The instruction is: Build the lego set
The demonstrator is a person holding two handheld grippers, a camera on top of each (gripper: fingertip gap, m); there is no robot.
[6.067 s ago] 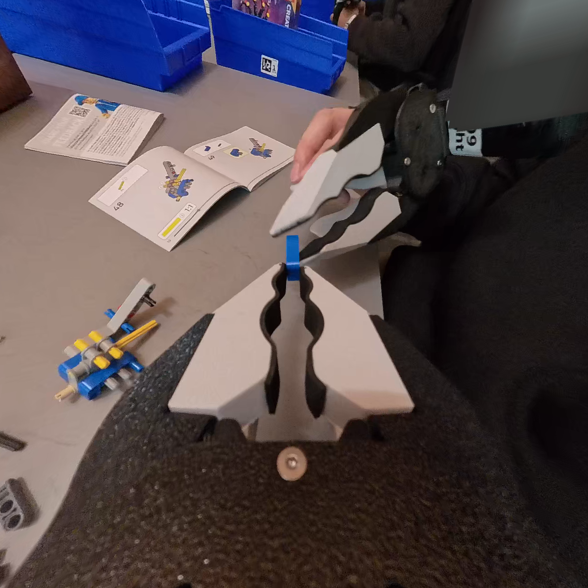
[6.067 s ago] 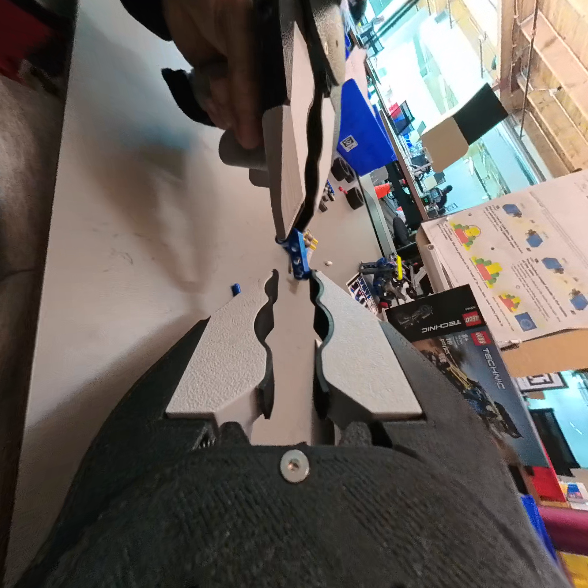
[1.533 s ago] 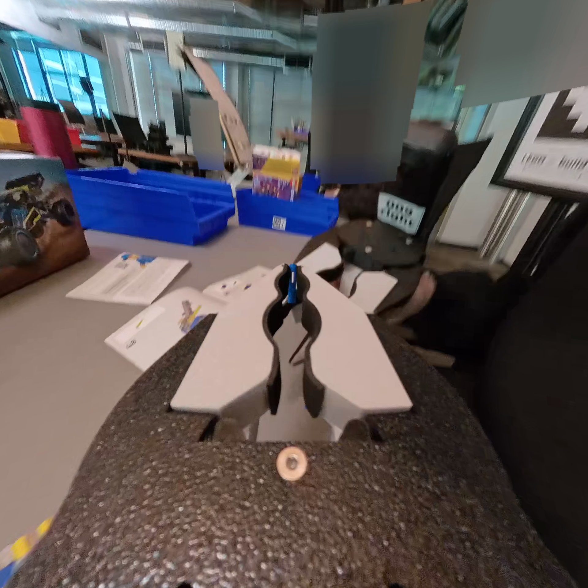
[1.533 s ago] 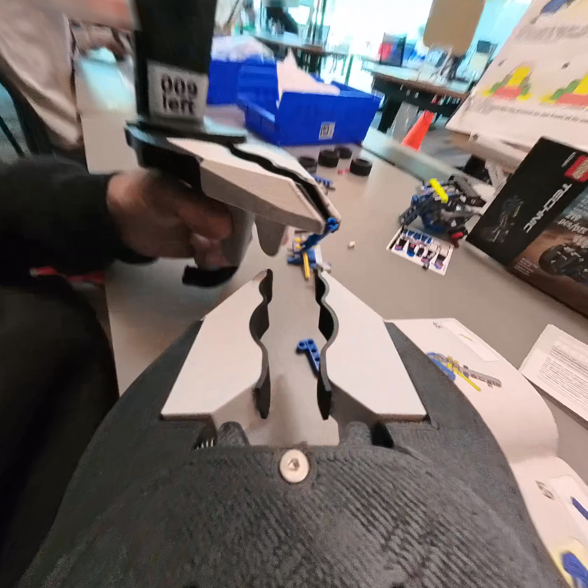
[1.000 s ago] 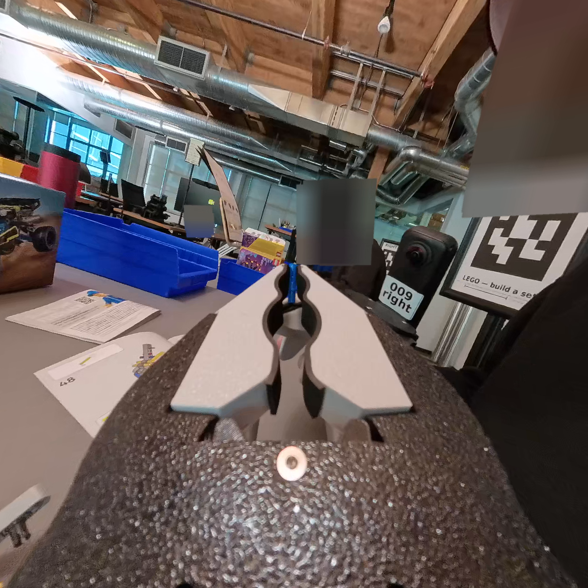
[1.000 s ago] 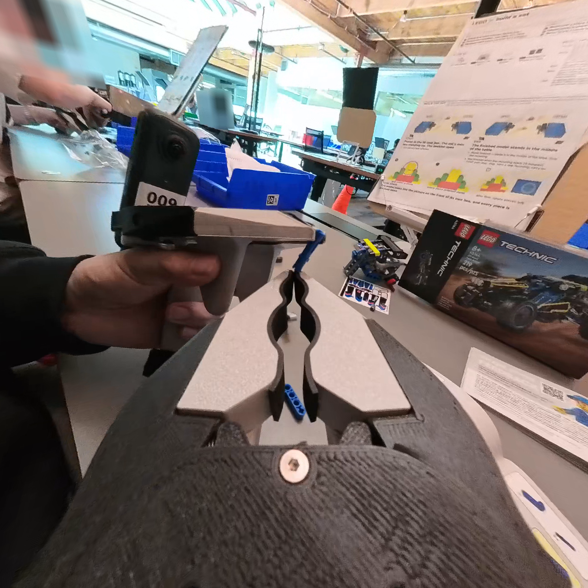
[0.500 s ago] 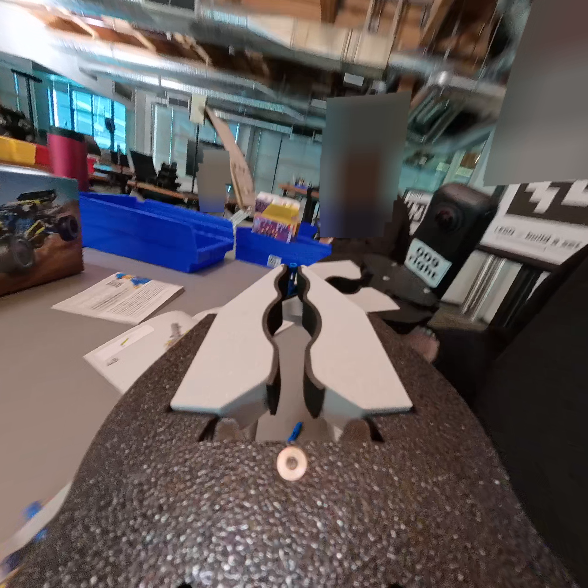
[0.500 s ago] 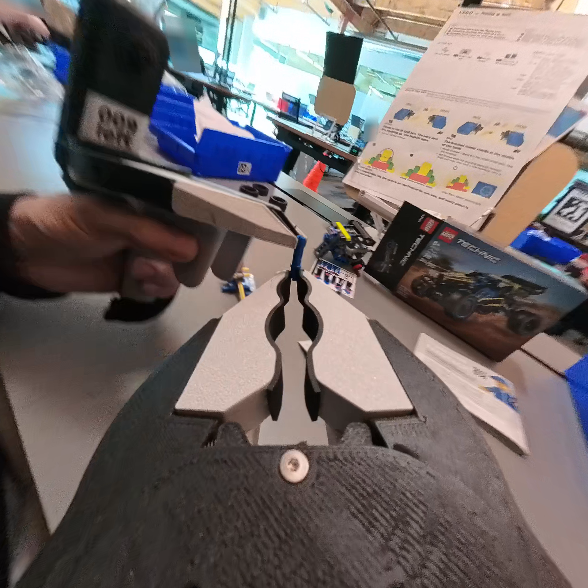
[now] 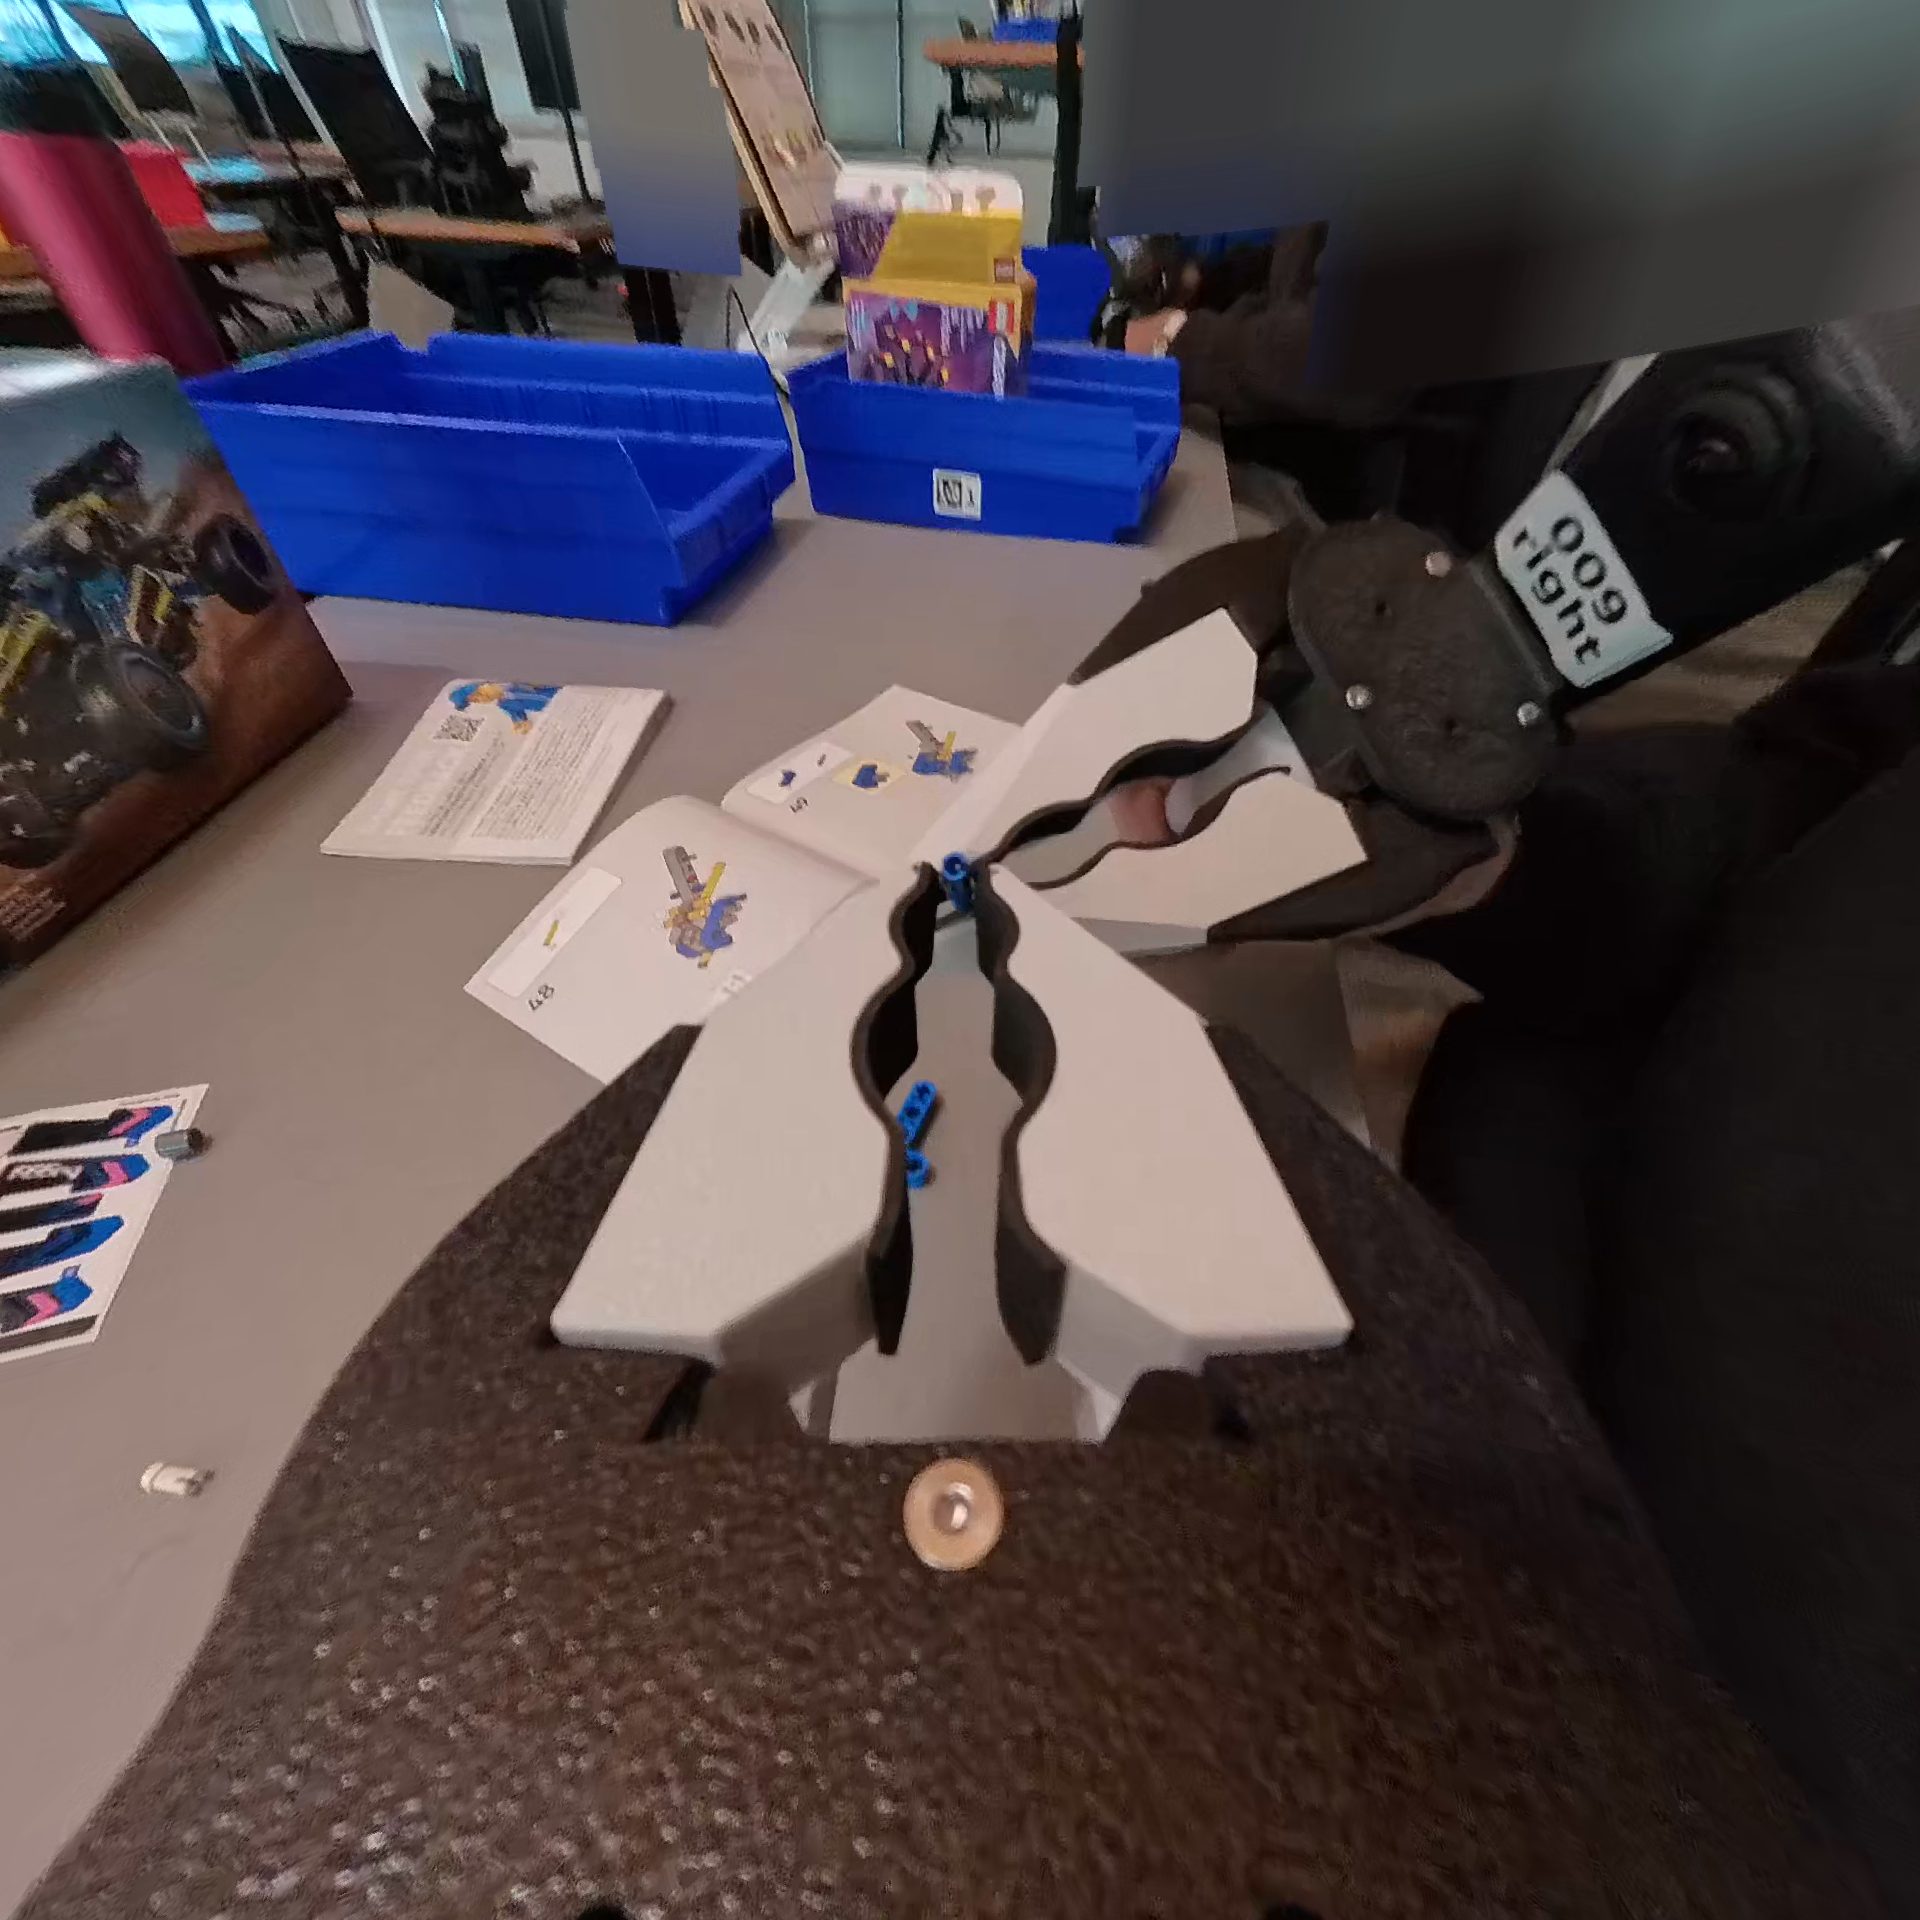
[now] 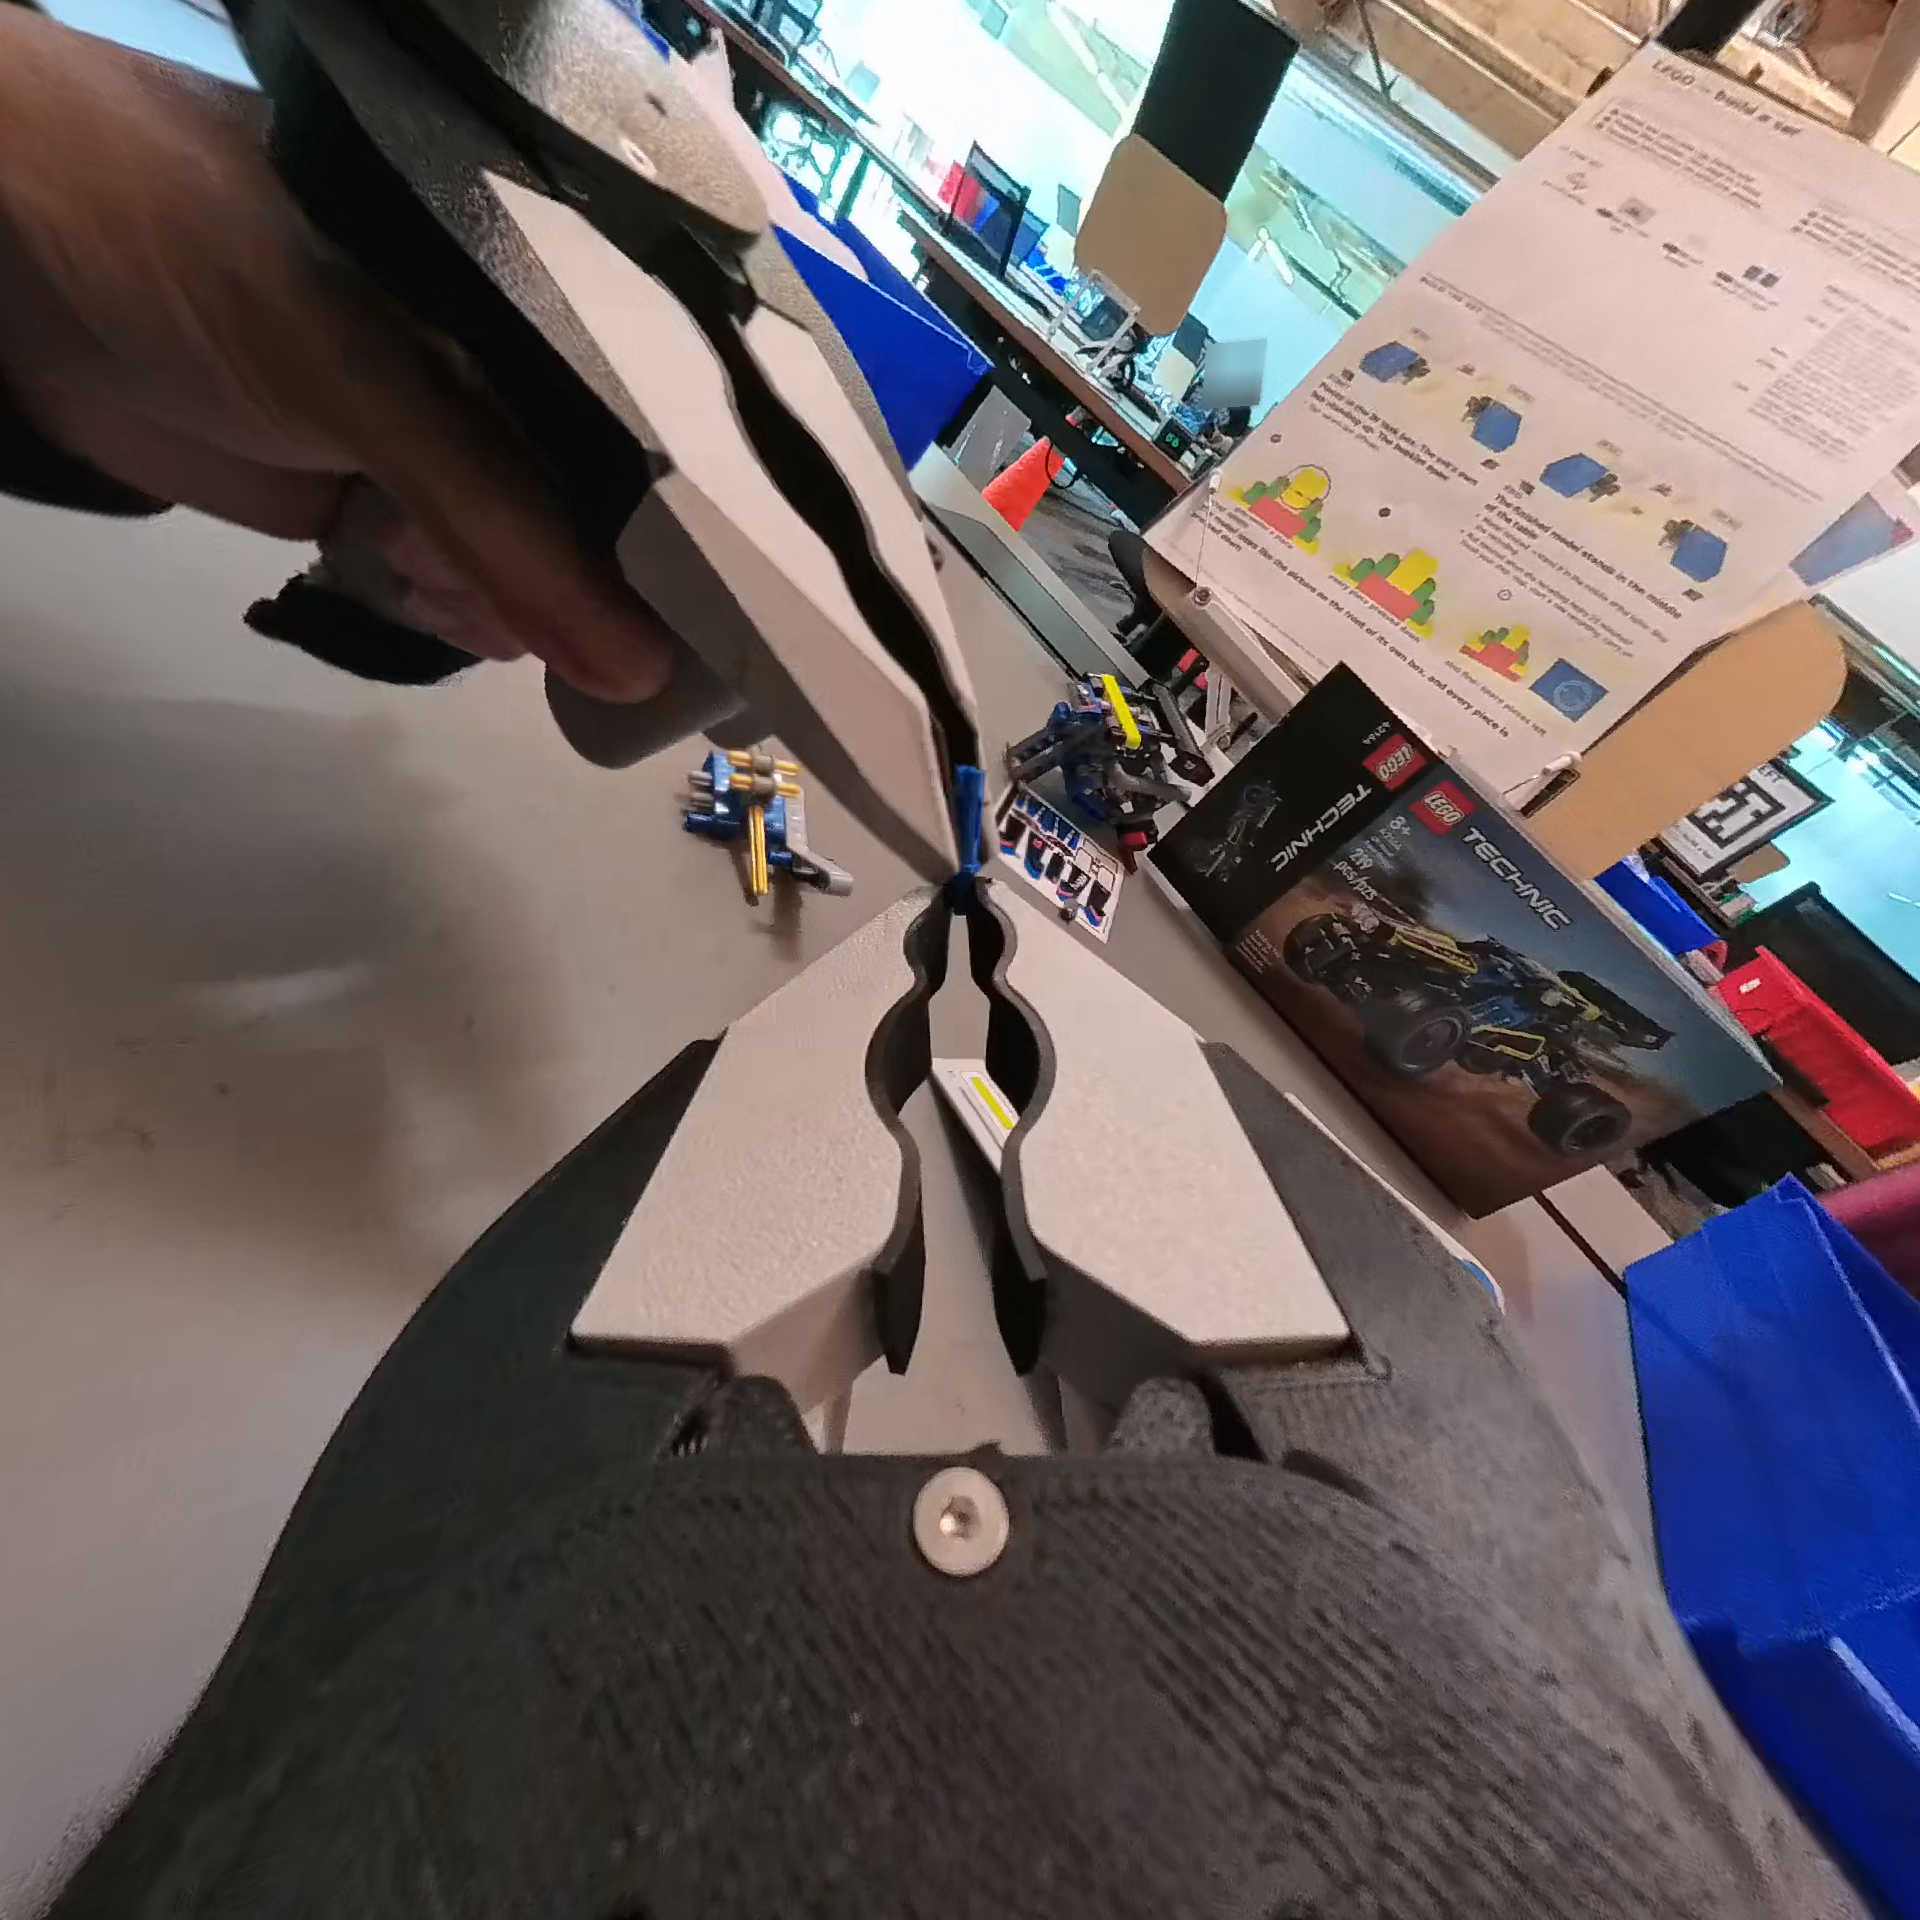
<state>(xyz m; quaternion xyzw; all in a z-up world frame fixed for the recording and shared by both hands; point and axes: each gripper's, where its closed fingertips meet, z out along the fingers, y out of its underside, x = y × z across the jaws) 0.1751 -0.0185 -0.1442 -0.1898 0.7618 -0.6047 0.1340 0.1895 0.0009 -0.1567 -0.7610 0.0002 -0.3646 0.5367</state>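
Observation:
A small blue Lego beam [image 9: 954, 881] is pinched between the tips of my left gripper [image 9: 954, 894], which is shut on it. My right gripper [image 9: 987, 860] comes in from the right, tip to tip with the left. In the right wrist view the right gripper [image 10: 961, 902] is shut on the lower end of the blue beam [image 10: 968, 821], and the left gripper [image 10: 958, 844] holds its upper part. Both hold it above the grey table [image 9: 312, 997]. A second blue beam [image 9: 916, 1107] lies on the table below.
An open instruction booklet [image 9: 707, 914], a leaflet [image 9: 499, 774] and a sticker sheet [image 9: 62, 1216] lie on the table. A blue-and-yellow sub-assembly [image 10: 748, 805], a larger model [image 10: 1101, 758] and the set's box [image 10: 1455, 935] stand farther off. Blue bins [image 9: 488, 488] line the back. Left and right tips are no more than a few centimetres apart.
My right gripper, open 1.5 s ago, has shut on the free end of the blue beam. Both grippers have since tilted down toward the table, still joined on it.

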